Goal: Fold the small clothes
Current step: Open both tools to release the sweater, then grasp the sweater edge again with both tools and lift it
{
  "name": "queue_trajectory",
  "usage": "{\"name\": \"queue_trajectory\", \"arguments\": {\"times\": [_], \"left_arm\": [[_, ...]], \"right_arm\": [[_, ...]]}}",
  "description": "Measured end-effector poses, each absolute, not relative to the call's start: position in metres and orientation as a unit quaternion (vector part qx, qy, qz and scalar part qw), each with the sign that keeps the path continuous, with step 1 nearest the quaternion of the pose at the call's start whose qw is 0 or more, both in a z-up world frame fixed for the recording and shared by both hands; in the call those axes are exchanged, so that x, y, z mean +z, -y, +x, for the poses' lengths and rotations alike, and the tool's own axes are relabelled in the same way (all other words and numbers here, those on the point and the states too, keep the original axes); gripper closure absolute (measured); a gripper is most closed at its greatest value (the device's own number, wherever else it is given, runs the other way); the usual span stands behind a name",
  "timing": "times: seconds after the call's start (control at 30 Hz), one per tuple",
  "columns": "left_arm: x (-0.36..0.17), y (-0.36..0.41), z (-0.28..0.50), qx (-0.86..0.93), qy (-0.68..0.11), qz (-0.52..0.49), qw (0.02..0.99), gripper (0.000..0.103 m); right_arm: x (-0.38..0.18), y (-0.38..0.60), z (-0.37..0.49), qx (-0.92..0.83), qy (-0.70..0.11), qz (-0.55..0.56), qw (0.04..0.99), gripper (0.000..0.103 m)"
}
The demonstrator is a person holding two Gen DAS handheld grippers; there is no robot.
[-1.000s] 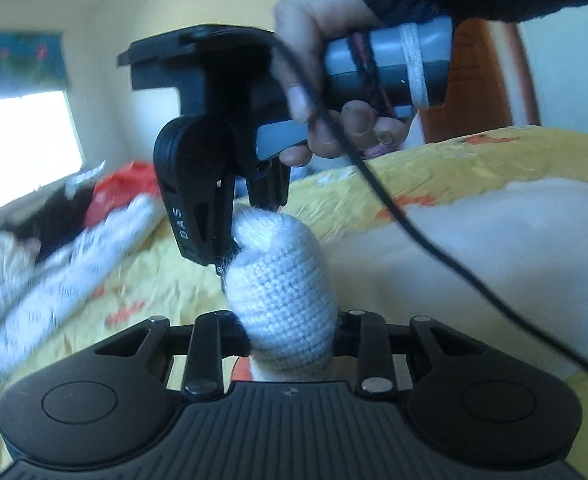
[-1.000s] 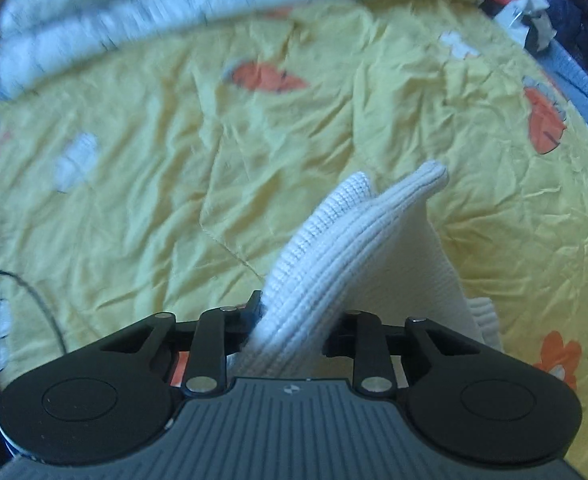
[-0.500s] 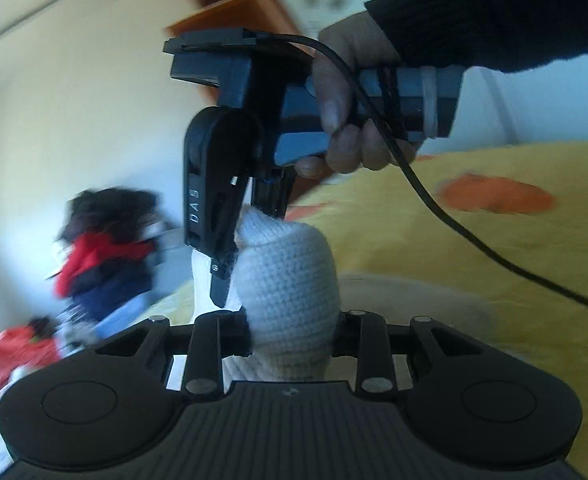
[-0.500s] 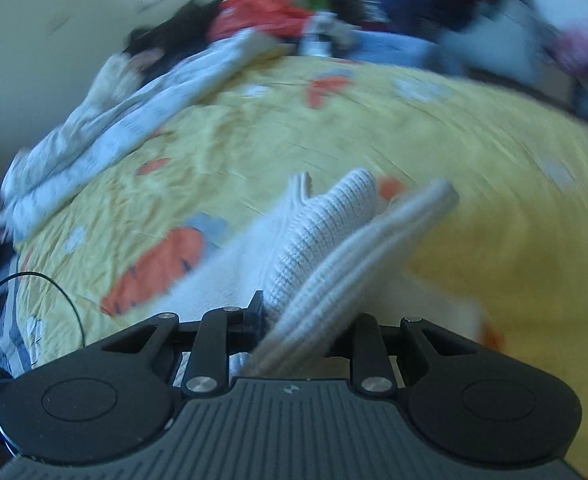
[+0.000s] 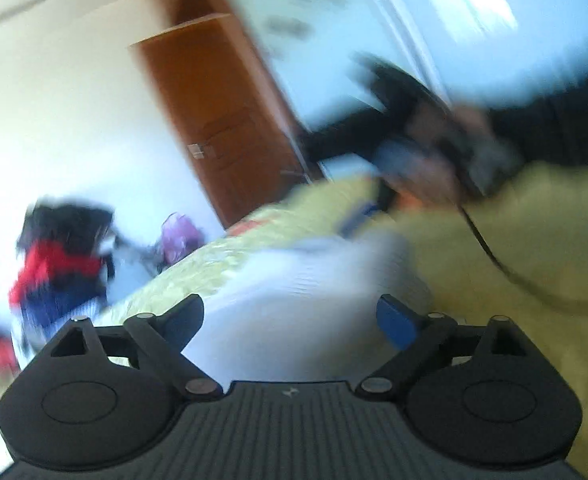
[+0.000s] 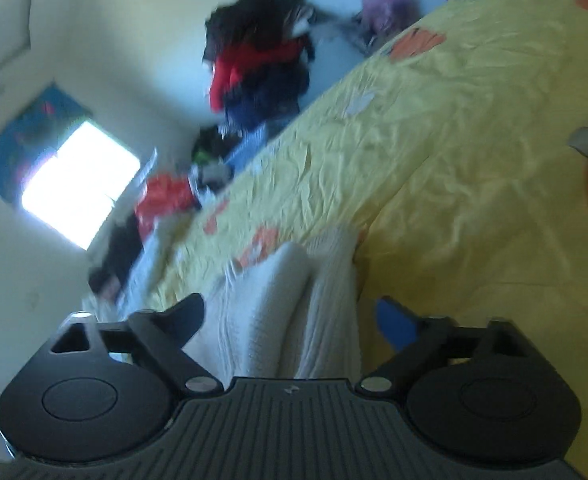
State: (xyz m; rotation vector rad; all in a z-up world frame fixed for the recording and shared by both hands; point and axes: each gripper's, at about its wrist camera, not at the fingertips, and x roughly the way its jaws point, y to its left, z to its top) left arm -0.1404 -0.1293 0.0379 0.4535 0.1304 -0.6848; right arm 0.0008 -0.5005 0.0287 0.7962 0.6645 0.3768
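Both jaws have just been opening: left tool point(image 5: 289, 316) and right tool point(image 6: 289, 316) stand wide, the white knit garment point(image 6: 285, 312) loose between them. Back straight out so the fold rests flat on the bed point(image 6: 454, 140).

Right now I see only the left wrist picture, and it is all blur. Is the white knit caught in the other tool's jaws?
Observer: No. In the right wrist view the right gripper has its jaws wide apart. They have just been opening, and the knit lies loose between them.
Visitor: Is the knit flat?
Observer: No, it stands in two ribbed ridges side by side.
Visitor: What is beyond it?
Observer: The creased yellow bedspread, and past its edge a bright window in the wall.
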Motion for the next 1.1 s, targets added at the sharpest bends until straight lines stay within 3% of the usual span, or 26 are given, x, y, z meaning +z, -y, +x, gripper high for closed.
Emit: {"name": "queue_trajectory", "arguments": {"times": [0.17, 0.3, 0.37, 0.5, 0.53, 0.6, 0.7, 0.9, 1.03, 1.1], "left_arm": [[0.061, 0.043, -0.044, -0.289, -0.195, 0.015, 0.937, 0.002], [0.027, 0.007, 0.069, -0.295, -0.369, -0.213, 0.855, 0.002], [0.007, 0.011, 0.100, -0.302, -0.414, -0.271, 0.815, 0.002], [-0.011, 0.046, 0.133, -0.328, -0.442, -0.287, 0.784, 0.003], [-0.010, 0.050, 0.128, -0.323, -0.441, -0.281, 0.789, 0.004], [-0.003, 0.060, 0.124, -0.298, -0.445, -0.243, 0.809, 0.031], [0.010, 0.058, 0.111, -0.296, -0.442, -0.229, 0.815, 0.048], [0.052, 0.029, 0.124, -0.285, -0.434, -0.174, 0.837, 0.052], [0.062, -0.003, 0.150, -0.237, -0.436, -0.151, 0.855, 0.052], [0.052, -0.012, 0.167, -0.213, -0.441, -0.134, 0.862, 0.046]], "right_arm": [[0.011, 0.484, 0.022, 0.178, -0.388, 0.320, 0.846, 0.011], [0.000, 0.468, 0.046, 0.201, -0.414, 0.317, 0.829, 0.010], [0.000, 0.457, 0.054, 0.216, -0.417, 0.309, 0.827, 0.008], [0.009, 0.428, 0.054, 0.223, -0.417, 0.265, 0.840, 0.019], [0.011, 0.421, 0.051, 0.222, -0.418, 0.252, 0.844, 0.026], [0.016, 0.412, 0.046, 0.222, -0.414, 0.248, 0.847, 0.034], [0.030, 0.405, 0.039, 0.209, -0.398, 0.252, 0.857, 0.048], [0.055, 0.373, 0.061, 0.242, -0.365, 0.280, 0.854, 0.054], [0.038, 0.350, 0.100, 0.239, -0.372, 0.330, 0.834, 0.056], [0.025, 0.336, 0.115, 0.228, -0.373, 0.329, 0.837, 0.056]]}}
